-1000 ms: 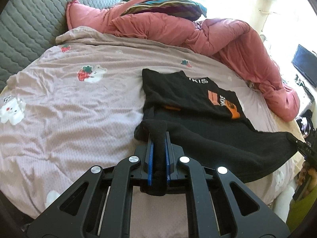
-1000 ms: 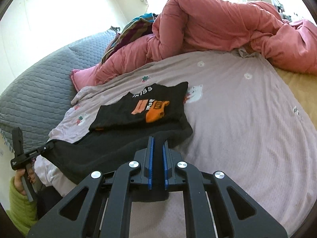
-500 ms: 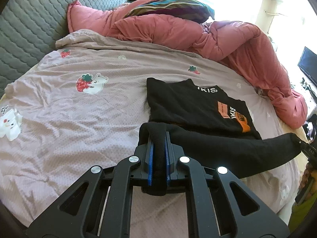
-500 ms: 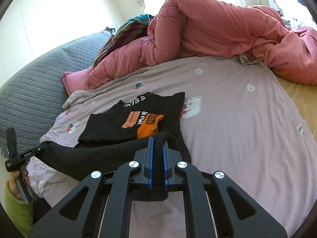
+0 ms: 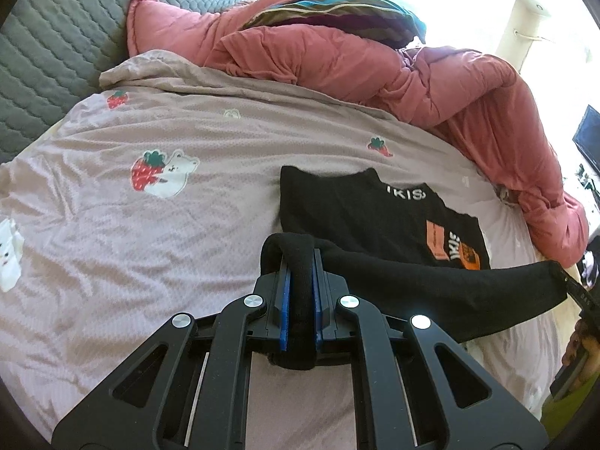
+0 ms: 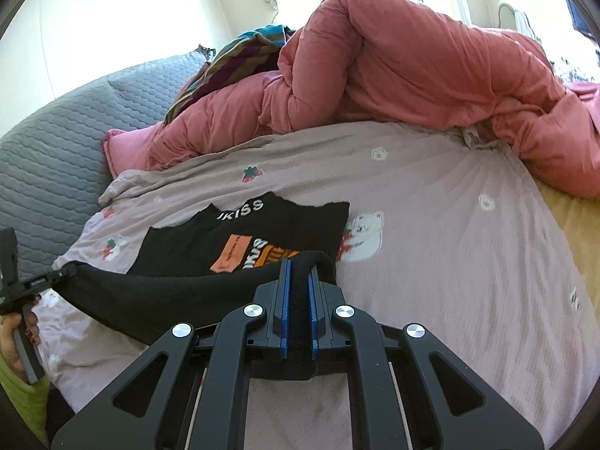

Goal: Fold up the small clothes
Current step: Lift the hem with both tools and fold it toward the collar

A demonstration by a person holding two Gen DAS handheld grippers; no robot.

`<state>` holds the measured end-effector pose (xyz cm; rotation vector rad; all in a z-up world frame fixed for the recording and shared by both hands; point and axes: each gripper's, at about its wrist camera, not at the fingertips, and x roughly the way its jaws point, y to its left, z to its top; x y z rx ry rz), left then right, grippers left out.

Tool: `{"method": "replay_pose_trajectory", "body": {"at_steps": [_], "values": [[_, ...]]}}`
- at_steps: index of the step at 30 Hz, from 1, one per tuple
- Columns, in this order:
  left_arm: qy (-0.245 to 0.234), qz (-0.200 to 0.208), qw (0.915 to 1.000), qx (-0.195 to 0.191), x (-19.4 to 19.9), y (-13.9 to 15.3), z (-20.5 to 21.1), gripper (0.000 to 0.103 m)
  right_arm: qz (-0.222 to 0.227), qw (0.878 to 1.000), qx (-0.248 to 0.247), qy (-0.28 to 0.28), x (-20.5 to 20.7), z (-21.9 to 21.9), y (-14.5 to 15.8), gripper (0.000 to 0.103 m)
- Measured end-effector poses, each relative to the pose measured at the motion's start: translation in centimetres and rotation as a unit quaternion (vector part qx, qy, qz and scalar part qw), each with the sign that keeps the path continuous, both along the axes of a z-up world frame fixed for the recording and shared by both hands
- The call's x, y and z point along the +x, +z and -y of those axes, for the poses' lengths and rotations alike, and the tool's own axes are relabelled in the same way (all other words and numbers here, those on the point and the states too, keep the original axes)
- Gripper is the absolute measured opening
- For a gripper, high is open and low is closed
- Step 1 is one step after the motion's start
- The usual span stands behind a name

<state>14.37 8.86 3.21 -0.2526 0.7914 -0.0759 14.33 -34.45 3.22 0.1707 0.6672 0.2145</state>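
Black T-shirt (image 5: 375, 217): hem edge lifted off the bedsheet (image 5: 150, 243), mid-fold, both tongs clamped on it.
Left gripper (image 5: 299, 273) is closed on one hem corner and right gripper (image 6: 296, 277) on the other, with fabric bunched between the blue pads (image 5: 284, 300) of each. The lifted band hangs taut between them above the sheet, while the collar half with the orange print (image 6: 255, 257) lies flat near the pink duvet (image 6: 412, 75). Both tools point forward toward the collar, roughly level and low over the bed. To do the fold well, likely carry both corners forward at matched height, keep tension even so the band doesn't sag, and line the hem up with the collar edge before releasing. Uneven travel would skew the crease.
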Motion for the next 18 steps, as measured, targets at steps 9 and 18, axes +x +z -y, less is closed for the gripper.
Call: {"method": "replay_pose_trajectory", "body": {"at_steps": [9,18], "values": [[0.009,0.0,1.0,-0.004,3.4,0.2,0.5,0.003,-0.005,1.0,-0.006,-0.01,2.4,0.8,-0.1,0.007],[0.024,-0.014,0.9996,0.007,7.1,-1.7,1.9,0.003,-0.03,0.999,-0.021,-0.022,5.3,0.9,-2.1,0.007]]}}
